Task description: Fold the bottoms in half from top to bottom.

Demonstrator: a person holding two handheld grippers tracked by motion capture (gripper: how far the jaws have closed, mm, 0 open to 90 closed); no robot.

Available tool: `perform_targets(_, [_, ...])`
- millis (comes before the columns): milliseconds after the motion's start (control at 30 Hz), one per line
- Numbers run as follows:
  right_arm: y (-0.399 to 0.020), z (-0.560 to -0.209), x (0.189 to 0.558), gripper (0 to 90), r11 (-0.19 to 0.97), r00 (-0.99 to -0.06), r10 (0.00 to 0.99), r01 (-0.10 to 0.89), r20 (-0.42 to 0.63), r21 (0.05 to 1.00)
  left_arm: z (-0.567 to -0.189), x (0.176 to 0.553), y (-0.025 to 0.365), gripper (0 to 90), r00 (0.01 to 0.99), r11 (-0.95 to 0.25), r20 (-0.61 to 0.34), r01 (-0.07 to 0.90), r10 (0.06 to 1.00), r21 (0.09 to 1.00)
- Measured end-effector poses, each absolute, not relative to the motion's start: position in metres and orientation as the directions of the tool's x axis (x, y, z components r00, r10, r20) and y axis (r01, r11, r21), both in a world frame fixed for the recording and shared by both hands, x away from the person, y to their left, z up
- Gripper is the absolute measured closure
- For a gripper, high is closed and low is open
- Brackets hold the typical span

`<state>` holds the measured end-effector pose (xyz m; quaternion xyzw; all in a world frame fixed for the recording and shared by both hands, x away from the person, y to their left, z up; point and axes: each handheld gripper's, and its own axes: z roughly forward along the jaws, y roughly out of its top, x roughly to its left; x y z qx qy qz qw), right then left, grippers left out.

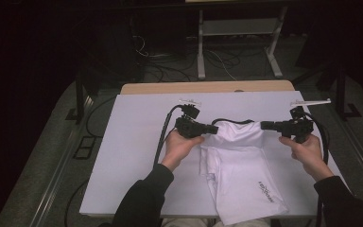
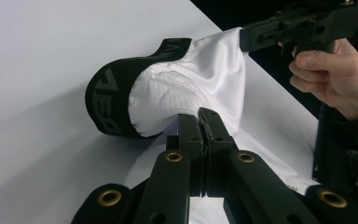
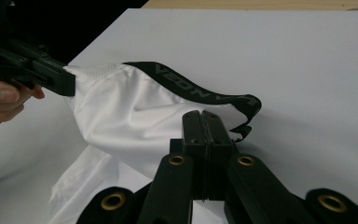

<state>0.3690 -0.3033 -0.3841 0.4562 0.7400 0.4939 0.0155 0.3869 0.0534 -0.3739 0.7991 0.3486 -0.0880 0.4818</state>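
White shorts (image 1: 241, 170) with a black lettered waistband (image 3: 191, 86) lie on the white board (image 1: 137, 142), legs toward the person. The waist end is raised and stretched between the two grippers. My left gripper (image 1: 216, 128) is shut on the white fabric at the waist's left side; its jaws (image 2: 208, 114) meet on the cloth just below the waistband (image 2: 107, 93). My right gripper (image 1: 263, 125) is shut on the waist's right side, jaws (image 3: 203, 115) pressed together on the fabric. Each gripper view also shows the other hand's gripper pinching the far corner.
The white board lies on a wooden table (image 1: 208, 87). Two small white pieces (image 1: 190, 100) (image 1: 310, 101) sit at the board's far edge. Beyond it are metal stand legs (image 1: 201, 47) and floor cables. Bare board lies left of the shorts.
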Motion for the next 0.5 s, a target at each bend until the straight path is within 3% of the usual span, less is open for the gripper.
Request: perform_targets(500, [-0.306,-0.388,0.344,88.3,0.132,-0.598,0.675,0.674,0.432,0.727,-0.378,0.357,0.055,87.8,0.759,-0.298,-0.522,0.640,0.390,0.708])
